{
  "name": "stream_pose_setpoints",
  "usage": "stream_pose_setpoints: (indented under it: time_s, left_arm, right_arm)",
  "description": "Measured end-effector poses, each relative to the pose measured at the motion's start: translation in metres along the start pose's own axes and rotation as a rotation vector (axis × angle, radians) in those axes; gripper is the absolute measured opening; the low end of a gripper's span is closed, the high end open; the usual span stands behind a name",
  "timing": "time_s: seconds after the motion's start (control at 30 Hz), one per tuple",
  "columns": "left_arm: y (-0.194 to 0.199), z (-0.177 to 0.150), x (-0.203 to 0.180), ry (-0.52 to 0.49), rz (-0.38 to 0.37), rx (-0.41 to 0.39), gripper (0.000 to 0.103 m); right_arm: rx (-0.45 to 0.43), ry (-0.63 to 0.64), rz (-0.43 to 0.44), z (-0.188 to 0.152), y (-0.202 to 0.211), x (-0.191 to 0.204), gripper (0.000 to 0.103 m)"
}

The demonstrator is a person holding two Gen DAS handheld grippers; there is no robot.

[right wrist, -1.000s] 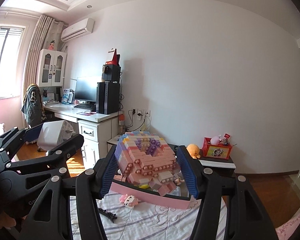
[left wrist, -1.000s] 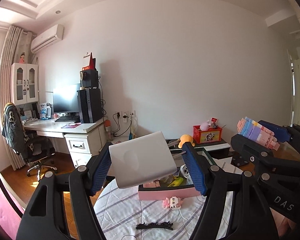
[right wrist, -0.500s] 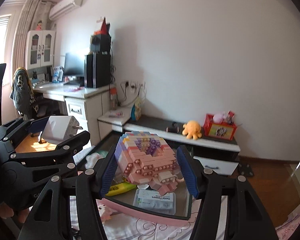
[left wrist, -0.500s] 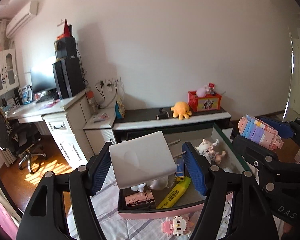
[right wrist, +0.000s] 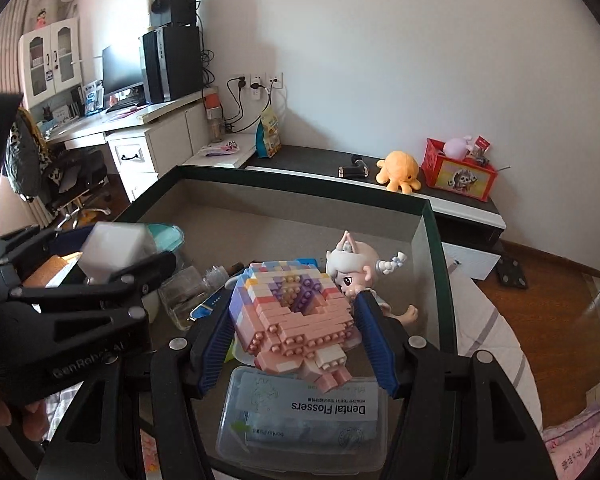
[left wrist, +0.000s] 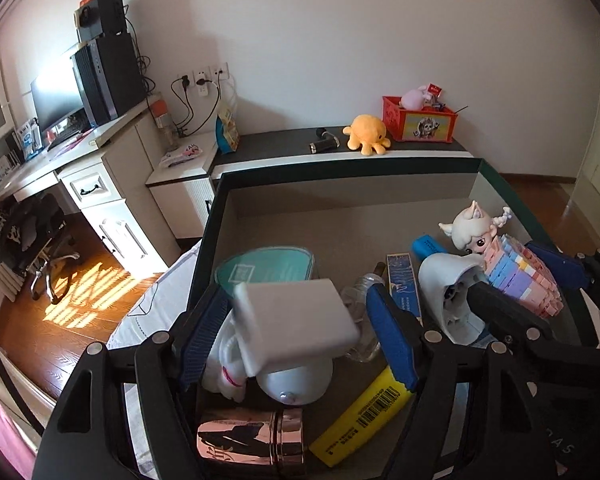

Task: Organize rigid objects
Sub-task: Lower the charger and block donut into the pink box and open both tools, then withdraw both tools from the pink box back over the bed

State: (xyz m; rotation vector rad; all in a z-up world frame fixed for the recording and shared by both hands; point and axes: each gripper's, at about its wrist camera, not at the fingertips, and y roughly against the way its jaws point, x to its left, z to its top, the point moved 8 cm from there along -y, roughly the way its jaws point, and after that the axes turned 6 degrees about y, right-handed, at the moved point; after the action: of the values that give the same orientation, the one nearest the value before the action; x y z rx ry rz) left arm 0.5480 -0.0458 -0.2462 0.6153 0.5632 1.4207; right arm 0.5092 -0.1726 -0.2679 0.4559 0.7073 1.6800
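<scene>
Both grippers hang over a green-rimmed box (left wrist: 340, 172) (right wrist: 300, 184) lined in grey. My left gripper (left wrist: 296, 300) has its jaws opening around a white charger block (left wrist: 296, 324). The block is blurred and tilted, with a gap to each blue pad. It also shows at the left of the right wrist view as the white charger block (right wrist: 114, 248). My right gripper (right wrist: 296, 306) is shut on a pastel brick model (right wrist: 296, 312), both pads against its sides. In the left wrist view that brick model (left wrist: 520, 276) is at the right.
The box holds a white-haired doll (right wrist: 352, 272), a dental flosser case (right wrist: 304, 416), a yellow highlighter (left wrist: 364, 412), a rose-gold cylinder (left wrist: 248, 440), a teal-lidded tub (left wrist: 268, 268) and a glass bottle (right wrist: 184, 296). A low cabinet (left wrist: 340, 152) and a desk (left wrist: 80, 140) stand behind.
Both grippers have come forward and down and now tilt into the box. The left jaws have widened and the white block has tipped loose between them. The right grip is unchanged.
</scene>
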Motion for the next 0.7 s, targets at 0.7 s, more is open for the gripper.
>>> stream_pose_setpoints:
  time_s: [0.7]
  left_arm:
    - [0.237, -0.037, 0.030, 0.121, -0.053, -0.358, 0.103]
  right_arm:
    - [-0.334, -0.044, -0.098, -0.021, 0.223, 0.041, 0.088]
